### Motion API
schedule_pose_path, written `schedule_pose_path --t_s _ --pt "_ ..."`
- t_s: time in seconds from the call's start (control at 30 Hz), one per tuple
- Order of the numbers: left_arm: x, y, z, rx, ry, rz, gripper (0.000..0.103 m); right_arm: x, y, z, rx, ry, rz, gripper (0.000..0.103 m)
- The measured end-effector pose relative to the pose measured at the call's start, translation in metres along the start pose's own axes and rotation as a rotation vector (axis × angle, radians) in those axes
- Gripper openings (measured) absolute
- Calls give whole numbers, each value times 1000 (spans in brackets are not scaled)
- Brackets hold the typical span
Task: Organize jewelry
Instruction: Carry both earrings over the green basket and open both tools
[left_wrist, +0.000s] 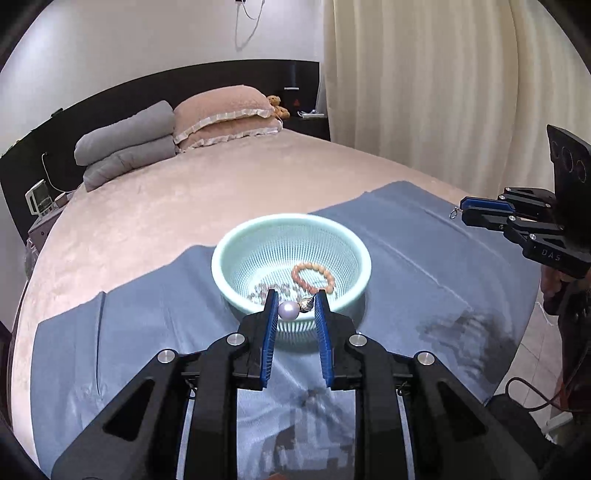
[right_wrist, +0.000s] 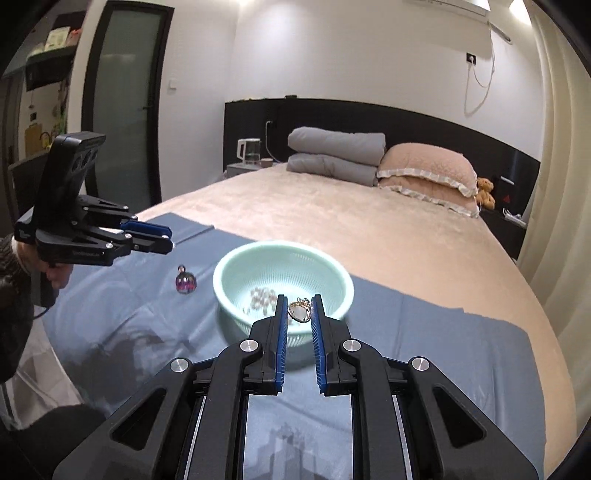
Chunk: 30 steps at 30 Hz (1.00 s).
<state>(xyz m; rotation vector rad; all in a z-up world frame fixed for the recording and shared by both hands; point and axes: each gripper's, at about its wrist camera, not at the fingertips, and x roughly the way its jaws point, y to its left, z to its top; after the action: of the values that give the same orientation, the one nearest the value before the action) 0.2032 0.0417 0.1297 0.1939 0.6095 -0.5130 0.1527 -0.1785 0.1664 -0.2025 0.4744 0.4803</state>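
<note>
A mint green basket (left_wrist: 236, 240) sits on a blue cloth (left_wrist: 424, 258) on the bed. It holds an orange bead bracelet (left_wrist: 313, 277) and a pale bead bracelet (left_wrist: 269, 290). My left gripper (left_wrist: 295, 308) is above the basket's near rim, with a pearl pendant (left_wrist: 289, 310) and its metal cap between the fingers. In the right wrist view the pendant (right_wrist: 185, 282) looks purple and seems to hang in the air below the left gripper (right_wrist: 168, 240). My right gripper (right_wrist: 299, 310) is shut on a gold-rimmed pendant (right_wrist: 300, 313) above the basket (right_wrist: 236, 266).
Grey folded quilts (left_wrist: 125, 144) and pink pillows (left_wrist: 225, 114) lie at the head of the bed. Curtains (left_wrist: 424, 92) hang to the right. A kettle (right_wrist: 249, 149) stands on the nightstand. A person's hand holds each gripper.
</note>
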Motion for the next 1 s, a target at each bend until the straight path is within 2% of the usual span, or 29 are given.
schedule_pose_path --t_s 0.17,0.27,0.4,0.7,0.87,1.0 --pt "2 1 34 27 -38 33 21 12 -2 36 -25 -51 20 12" --pt "5 6 47 26 -52 27 21 25 -2 50 -32 -62 34 12" --pt "26 11 54 43 -26 28 21 52 -6 58 -31 -49 51 12" --pt "94 30 24 -7 79 -15 21 136 -8 21 14 86 94 12" --pt "116 37 5 -31 121 -26 21 158 -8 -4 48 141 113 12" --pt "121 40 -3 -54 131 -31 23 162 -10 -10 72 147 122 13"
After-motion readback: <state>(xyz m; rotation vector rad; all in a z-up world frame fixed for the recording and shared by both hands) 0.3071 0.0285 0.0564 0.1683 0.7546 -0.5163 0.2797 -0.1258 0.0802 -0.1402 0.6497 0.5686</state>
